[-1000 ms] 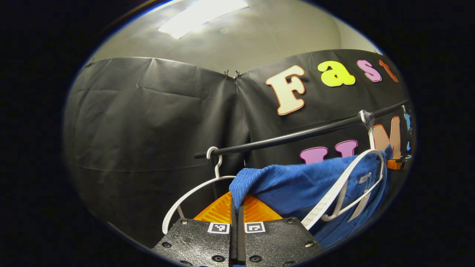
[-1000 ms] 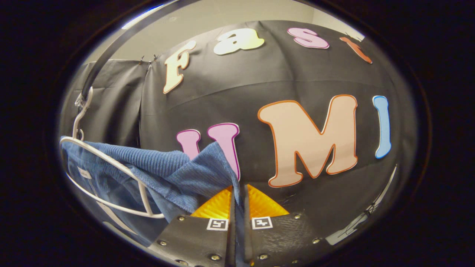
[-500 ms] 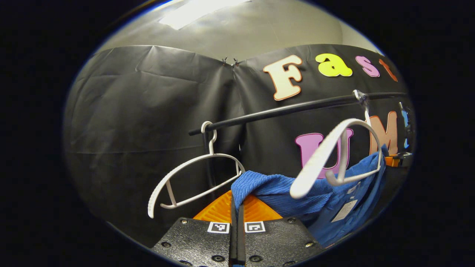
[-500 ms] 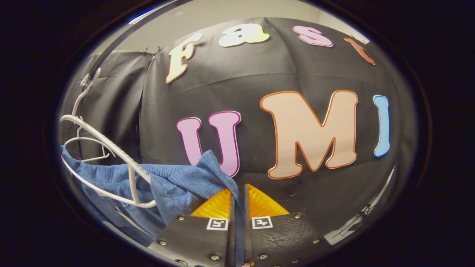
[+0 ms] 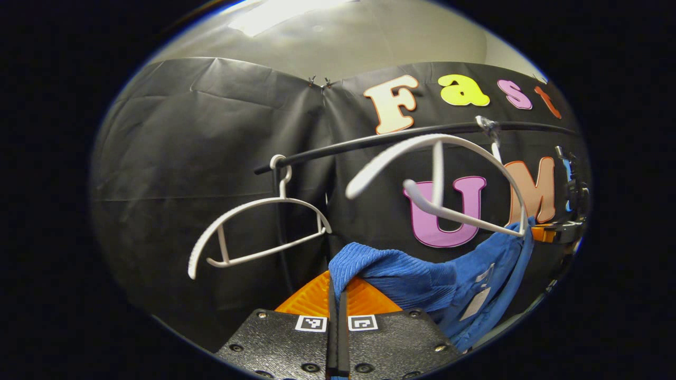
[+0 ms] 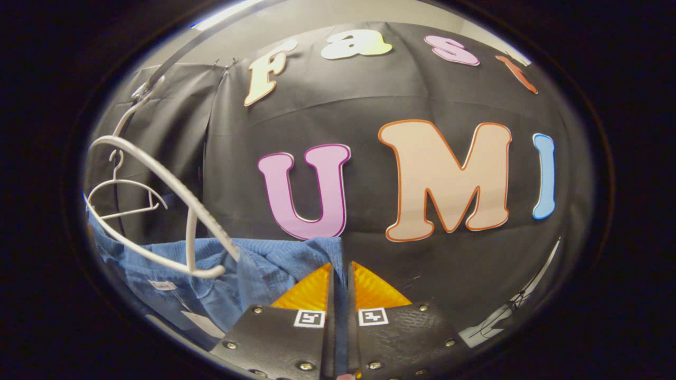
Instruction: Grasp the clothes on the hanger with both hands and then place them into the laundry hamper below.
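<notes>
Blue garment (image 5: pixel 422 277) pinched by both grippers, lower part cut off.

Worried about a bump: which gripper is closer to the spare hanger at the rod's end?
Left. The spare hanger hangs just ahead of the left gripper; from the right gripper it looks small, beyond the other hanger.

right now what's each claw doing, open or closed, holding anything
Left claw: closed, pinching a fold of the blue garment.
Right claw: closed, pinching the other end of the blue garment.
</notes>
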Available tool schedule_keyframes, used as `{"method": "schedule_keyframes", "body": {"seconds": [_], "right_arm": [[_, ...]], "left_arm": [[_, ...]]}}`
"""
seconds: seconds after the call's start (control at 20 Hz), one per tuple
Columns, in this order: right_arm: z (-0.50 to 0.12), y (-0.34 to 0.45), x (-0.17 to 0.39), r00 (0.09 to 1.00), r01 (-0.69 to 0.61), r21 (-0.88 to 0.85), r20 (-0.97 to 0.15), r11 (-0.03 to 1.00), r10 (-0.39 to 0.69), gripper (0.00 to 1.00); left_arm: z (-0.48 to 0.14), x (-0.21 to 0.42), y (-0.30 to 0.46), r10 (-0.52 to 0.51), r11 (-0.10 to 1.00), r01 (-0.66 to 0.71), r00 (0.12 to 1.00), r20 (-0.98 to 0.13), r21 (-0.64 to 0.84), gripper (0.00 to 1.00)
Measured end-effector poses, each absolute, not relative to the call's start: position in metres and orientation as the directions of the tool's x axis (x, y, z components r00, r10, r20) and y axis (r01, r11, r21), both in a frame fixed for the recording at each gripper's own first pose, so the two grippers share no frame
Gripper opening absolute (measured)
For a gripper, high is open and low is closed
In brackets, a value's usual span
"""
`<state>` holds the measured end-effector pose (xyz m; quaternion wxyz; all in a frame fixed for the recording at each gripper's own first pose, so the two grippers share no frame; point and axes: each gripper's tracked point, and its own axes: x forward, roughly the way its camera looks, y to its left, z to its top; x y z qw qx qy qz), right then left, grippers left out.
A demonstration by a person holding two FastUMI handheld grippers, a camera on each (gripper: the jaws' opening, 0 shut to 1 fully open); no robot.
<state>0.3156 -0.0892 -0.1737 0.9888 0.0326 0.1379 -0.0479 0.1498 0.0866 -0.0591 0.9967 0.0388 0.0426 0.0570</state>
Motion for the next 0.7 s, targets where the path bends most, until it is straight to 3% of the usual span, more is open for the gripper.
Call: {"method": "schedule_keyframes", "body": {"seconds": [0.25,0.45,0.5,0.65,0.7], "right_arm": [[-0.212,-0.078,0.292,0.937,0.085,0.035,-0.342,0.996,-0.068,0.09],[-0.244,-0.075,0.264,0.913,0.074,0.026,-0.405,0.997,-0.057,0.09],[-0.251,-0.078,0.255,0.906,0.073,0.020,-0.420,0.997,-0.058,0.09],[-0.268,-0.090,0.234,0.888,0.087,0.016,-0.454,0.996,-0.071,0.09],[-0.273,-0.096,0.226,0.882,0.097,0.021,-0.465,0.995,-0.077,0.09]], "left_arm": [[-0.106,0.149,0.022,-0.036,0.998,0.044,0.987,-0.155,0.045,0.00],[-0.224,0.122,-0.063,-0.208,0.965,0.250,0.908,-0.365,0.072,0.05],[-0.262,0.108,-0.078,-0.225,0.951,0.294,0.867,-0.444,0.093,0.10],[-0.323,0.069,-0.109,-0.293,0.913,0.401,0.777,-0.557,0.080,0.58],[-0.336,0.057,-0.121,-0.312,0.904,0.423,0.757,-0.574,0.067,0.59]]}}
